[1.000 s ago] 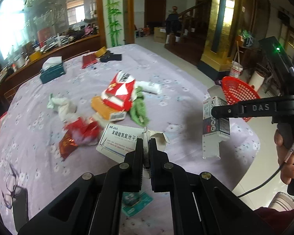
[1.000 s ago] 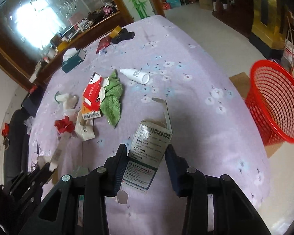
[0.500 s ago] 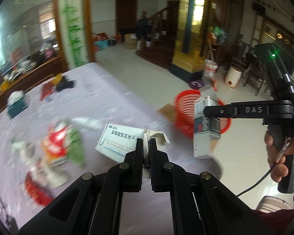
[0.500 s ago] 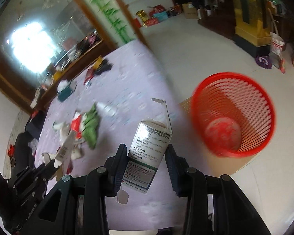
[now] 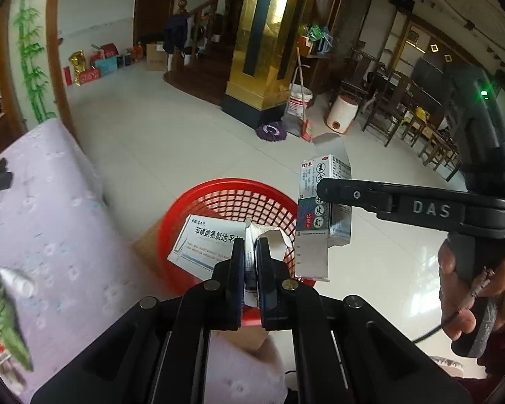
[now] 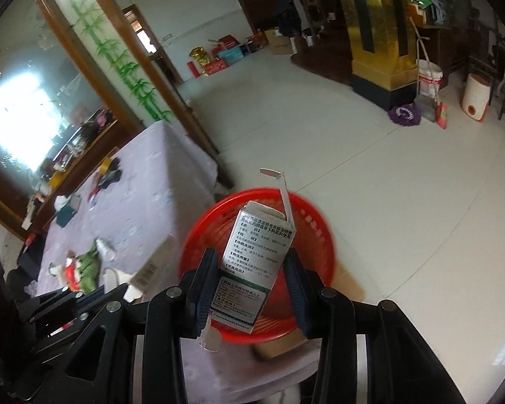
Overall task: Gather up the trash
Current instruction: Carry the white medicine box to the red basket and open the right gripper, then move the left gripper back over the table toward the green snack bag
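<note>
Glossy tiled floor (image 6: 370, 175), round red mesh basket (image 5: 219, 198), cardboard cartons (image 6: 256, 262)

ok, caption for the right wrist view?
Right gripper holds an opened medicine box above the red basket.

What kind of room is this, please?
Probably the large main hall of a home: a wooden staircase, a dining table with chairs and a mop on the tiled floor.

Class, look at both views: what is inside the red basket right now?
Only bare red mesh shows inside the red basket. Much of its inside is covered by the flat white box and the tall box held above it.
</note>
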{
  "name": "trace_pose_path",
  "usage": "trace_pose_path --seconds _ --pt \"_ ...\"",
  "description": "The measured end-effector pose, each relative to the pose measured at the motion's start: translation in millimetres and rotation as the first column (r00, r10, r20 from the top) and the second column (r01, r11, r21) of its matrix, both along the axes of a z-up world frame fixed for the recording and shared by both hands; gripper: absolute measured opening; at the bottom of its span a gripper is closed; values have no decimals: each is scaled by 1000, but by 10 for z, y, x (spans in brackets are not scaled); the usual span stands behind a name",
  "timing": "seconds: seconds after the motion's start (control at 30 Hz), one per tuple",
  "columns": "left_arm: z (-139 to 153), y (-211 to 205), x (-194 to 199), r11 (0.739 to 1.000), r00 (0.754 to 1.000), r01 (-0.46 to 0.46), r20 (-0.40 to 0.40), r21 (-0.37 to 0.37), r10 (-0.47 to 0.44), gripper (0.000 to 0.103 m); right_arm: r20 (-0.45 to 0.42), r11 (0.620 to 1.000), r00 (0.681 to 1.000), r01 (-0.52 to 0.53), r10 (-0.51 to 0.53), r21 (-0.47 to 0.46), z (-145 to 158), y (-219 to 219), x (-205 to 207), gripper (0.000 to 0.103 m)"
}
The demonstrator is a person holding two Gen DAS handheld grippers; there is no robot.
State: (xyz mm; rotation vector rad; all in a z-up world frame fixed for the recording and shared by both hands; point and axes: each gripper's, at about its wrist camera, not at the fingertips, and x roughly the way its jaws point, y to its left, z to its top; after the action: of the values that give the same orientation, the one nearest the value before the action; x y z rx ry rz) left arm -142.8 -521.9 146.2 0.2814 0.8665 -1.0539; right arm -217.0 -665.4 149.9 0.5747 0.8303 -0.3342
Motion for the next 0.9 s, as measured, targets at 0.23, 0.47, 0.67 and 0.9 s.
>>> trace_pose_path --seconds 0.23,0.47,0.67,0.9 --pt "-110 -166 77 999 999 -46 9 2 46 58 -49 999 998 -41 41 -10 -176 -204 183 44" --pt "-45 42 169 988 988 -156 -11 -12 156 58 -77 995 993 -93 94 22 -330 -256 300 46" --pt "19 448 125 967 967 -253 7 -18 253 58 -103 990 985 -139 140 24 -371 -189 339 52" --pt "0 794 106 944 944 -329 -21 -5 329 58 -87 988 985 -150 152 22 -372 -106 310 59"
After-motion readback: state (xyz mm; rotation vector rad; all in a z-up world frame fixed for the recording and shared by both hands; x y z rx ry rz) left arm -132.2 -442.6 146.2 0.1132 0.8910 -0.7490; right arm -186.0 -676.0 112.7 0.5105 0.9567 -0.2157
